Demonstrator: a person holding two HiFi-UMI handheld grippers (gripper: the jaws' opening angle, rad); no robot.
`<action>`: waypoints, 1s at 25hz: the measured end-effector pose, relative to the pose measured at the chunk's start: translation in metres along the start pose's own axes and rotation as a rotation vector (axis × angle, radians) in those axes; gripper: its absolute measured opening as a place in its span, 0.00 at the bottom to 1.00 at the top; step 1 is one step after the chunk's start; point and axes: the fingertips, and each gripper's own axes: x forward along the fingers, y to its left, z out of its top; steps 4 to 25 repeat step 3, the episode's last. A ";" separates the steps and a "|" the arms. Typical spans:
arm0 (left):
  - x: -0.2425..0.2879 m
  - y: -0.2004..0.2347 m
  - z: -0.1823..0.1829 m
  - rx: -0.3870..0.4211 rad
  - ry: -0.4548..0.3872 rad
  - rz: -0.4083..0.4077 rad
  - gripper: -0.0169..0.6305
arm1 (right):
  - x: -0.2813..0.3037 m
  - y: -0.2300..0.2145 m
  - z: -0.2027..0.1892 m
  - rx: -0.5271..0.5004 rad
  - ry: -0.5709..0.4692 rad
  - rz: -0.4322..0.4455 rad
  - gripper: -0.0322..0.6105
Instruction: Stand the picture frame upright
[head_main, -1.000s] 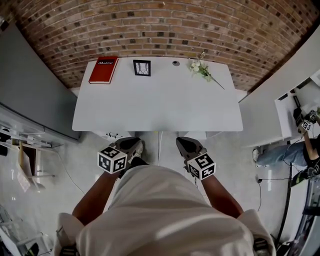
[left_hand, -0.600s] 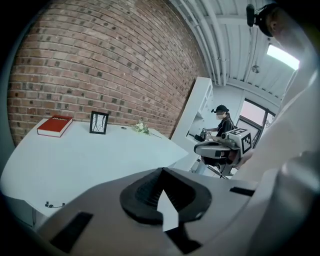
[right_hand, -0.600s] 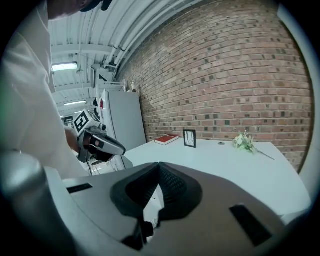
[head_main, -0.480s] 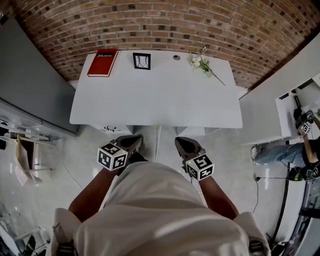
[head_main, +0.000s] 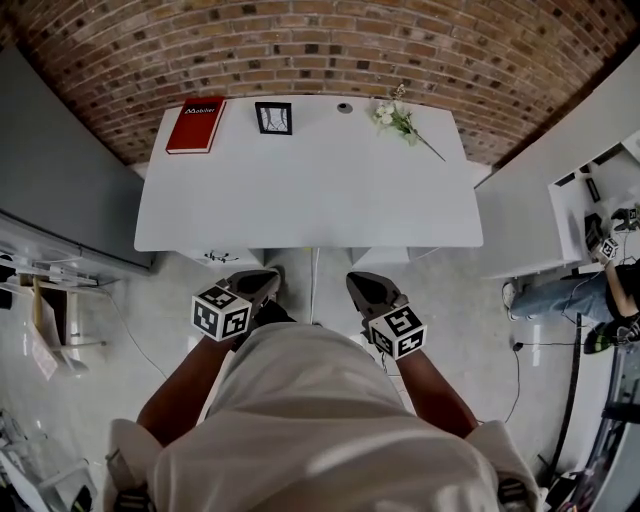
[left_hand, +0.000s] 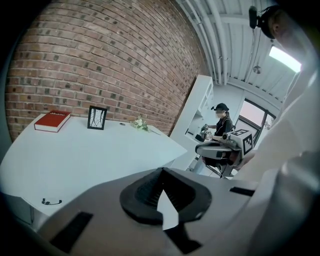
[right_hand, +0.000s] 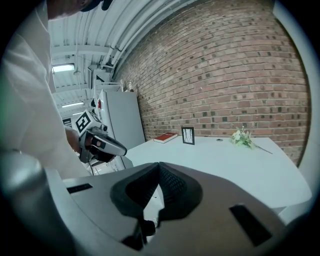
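Holding left gripper (head_main: 263, 283) and right gripper (head_main: 360, 284) near my waist, short of table (head_main: 300, 200), jaws of each pressed together, empty. Picture frame (head_main: 273, 117) upright at table's far edge, between red book (head_main: 196, 125) and flower sprig (head_main: 398, 118).

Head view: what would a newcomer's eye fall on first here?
The white table against the brick wall, with a red book, a black picture frame and a flower sprig lined along its far edge. Nearer, the left gripper and right gripper hang short of the table, both empty.
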 end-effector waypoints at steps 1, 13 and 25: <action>0.001 0.000 0.000 -0.001 0.001 0.000 0.02 | 0.000 -0.001 -0.001 -0.002 -0.002 0.000 0.06; 0.004 0.002 0.001 -0.002 0.002 0.000 0.02 | 0.001 -0.004 -0.003 -0.006 -0.006 -0.002 0.06; 0.004 0.002 0.001 -0.002 0.002 0.000 0.02 | 0.001 -0.004 -0.003 -0.006 -0.006 -0.002 0.06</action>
